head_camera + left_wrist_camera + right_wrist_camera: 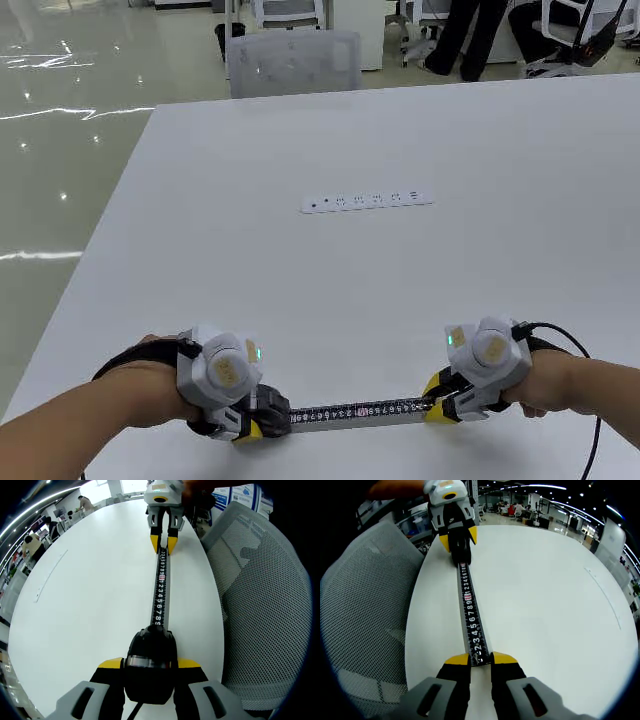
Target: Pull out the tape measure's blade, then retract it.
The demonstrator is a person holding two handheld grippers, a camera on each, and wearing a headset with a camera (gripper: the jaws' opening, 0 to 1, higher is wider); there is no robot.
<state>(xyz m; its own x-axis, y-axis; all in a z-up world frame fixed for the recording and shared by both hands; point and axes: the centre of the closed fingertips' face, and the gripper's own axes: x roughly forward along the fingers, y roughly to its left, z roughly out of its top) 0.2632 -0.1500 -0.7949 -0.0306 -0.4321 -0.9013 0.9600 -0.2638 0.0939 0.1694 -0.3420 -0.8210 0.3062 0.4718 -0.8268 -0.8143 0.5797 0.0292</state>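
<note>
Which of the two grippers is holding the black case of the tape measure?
The left gripper: its jaws clamp the black case, while the right gripper pinches only the free end of the blade.

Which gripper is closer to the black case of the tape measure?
Left. The left gripper clamps the tape measure case; the right gripper pinches the blade by its tip at the far end.

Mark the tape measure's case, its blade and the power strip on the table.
case [150,660], left gripper view, middle of the black body.
blade [470,611], right gripper view, printed face midway along.
power strip [367,201], head view, middle of its top.
</note>
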